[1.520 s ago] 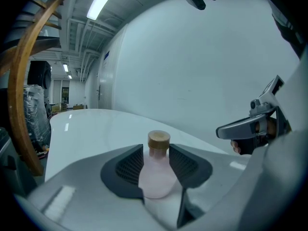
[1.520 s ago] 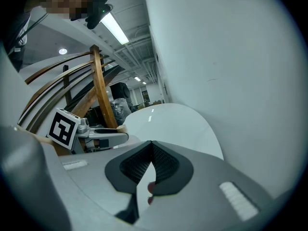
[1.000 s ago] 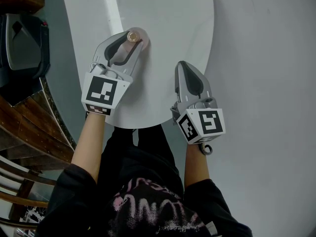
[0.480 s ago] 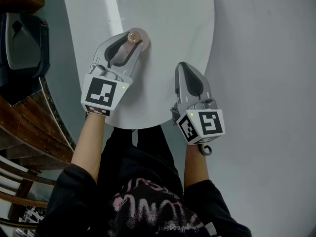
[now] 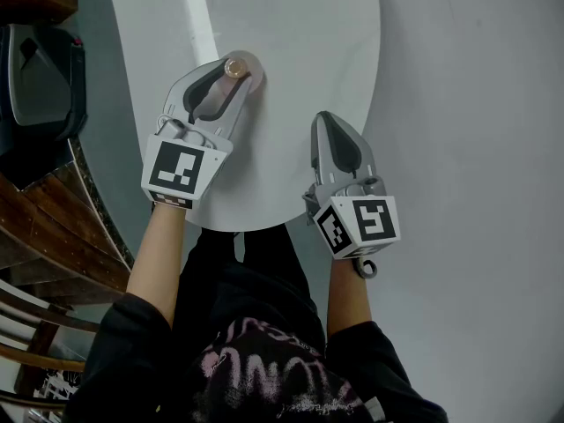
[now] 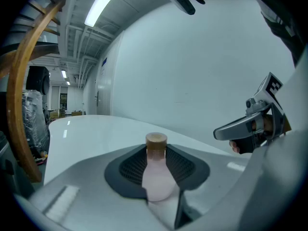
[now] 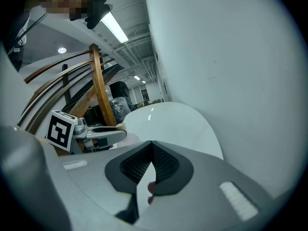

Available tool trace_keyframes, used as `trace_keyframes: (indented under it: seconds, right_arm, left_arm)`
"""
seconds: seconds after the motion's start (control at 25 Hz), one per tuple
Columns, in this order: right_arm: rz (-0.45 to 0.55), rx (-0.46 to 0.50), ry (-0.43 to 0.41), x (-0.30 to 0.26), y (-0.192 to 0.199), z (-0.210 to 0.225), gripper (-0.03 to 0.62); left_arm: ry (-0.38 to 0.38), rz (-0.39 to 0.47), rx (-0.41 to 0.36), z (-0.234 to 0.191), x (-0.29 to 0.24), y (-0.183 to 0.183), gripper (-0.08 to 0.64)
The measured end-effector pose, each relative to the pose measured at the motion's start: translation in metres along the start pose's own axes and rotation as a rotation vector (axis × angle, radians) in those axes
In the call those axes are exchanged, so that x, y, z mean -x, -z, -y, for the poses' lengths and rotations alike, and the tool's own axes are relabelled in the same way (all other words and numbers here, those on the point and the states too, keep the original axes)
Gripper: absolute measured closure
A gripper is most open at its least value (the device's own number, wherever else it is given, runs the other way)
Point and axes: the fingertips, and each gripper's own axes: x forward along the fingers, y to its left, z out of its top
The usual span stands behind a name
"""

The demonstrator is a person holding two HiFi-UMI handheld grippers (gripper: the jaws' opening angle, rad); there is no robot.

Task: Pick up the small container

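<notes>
The left gripper is clamping the small container, a pink bottle with a tan cap, upright between its jaws over the white table; the right gripper is hovering near the table's edge, its jaws pressed together on nothing.

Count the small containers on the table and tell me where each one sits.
1. The small pale pink bottle with a tan cap is gripped upright in the left gripper, over the round white table's left side. Others could be hidden beneath that gripper.
</notes>
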Motion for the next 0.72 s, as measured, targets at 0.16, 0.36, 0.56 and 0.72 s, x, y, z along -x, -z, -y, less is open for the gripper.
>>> trace_keyframes:
  seconds: [0.16, 0.36, 0.56, 0.72]
  right_arm:
    - [0.001, -0.002, -0.001, -0.0005, 0.0013, 0.0016, 0.569]
    - [-0.002, -0.003, 0.0, -0.0013, 0.0029, 0.0026, 0.569]
    - [-0.004, -0.006, 0.003, -0.0011, 0.0026, 0.0039, 0.569]
    - [-0.006, -0.007, 0.006, -0.0011, 0.0021, 0.004, 0.569]
  left_arm:
    - [0.001, 0.007, 0.006, 0.0, -0.0003, 0.0006, 0.437]
    - [-0.002, 0.012, 0.008, 0.0002, -0.0005, 0.0014, 0.437]
    - [-0.001, 0.012, 0.007, 0.0001, -0.0004, 0.0001, 0.437]
    - [-0.001, 0.012, 0.006, -0.0002, 0.0003, 0.0, 0.437]
